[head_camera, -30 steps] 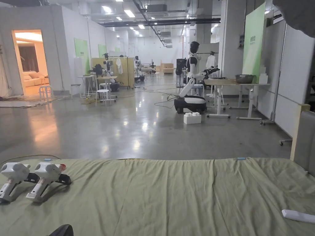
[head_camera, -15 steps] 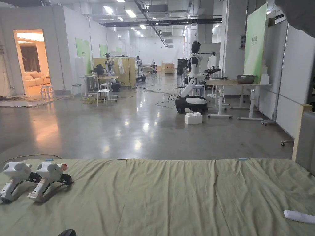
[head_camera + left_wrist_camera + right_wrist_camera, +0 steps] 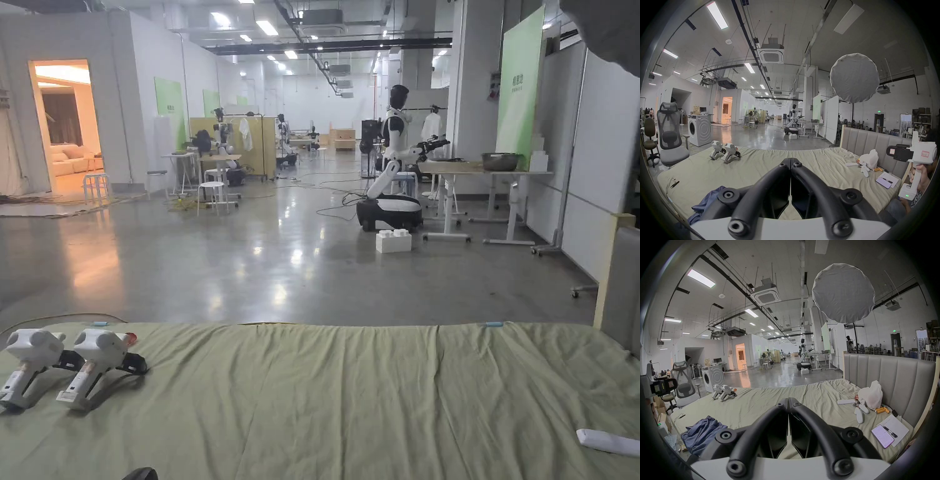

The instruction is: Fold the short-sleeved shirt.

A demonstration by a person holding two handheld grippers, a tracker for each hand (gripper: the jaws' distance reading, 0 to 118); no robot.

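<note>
The short-sleeved shirt (image 3: pixel 703 434) is dark blue and lies crumpled on the green bed sheet (image 3: pixel 753 407), near the bed's front left corner. It also appears at the lower left of the left gripper view as a blue heap (image 3: pixel 708 201). My left gripper (image 3: pixel 791 160) hangs above the sheet, shut, with nothing between its jaws and the shirt below and left of it. My right gripper (image 3: pixel 788 400) is likewise shut and empty, with the shirt to its lower left. Neither gripper touches the shirt.
Two spare white grippers (image 3: pixel 69 365) lie on the bed's far left. A white remote (image 3: pixel 609 440), a white plastic bag (image 3: pixel 871 395), a phone (image 3: pixel 882 435) on a notepad and batteries sit by the grey headboard (image 3: pixel 890 376). An office chair (image 3: pixel 669 138) and a washing machine (image 3: pixel 699 131) stand to the left.
</note>
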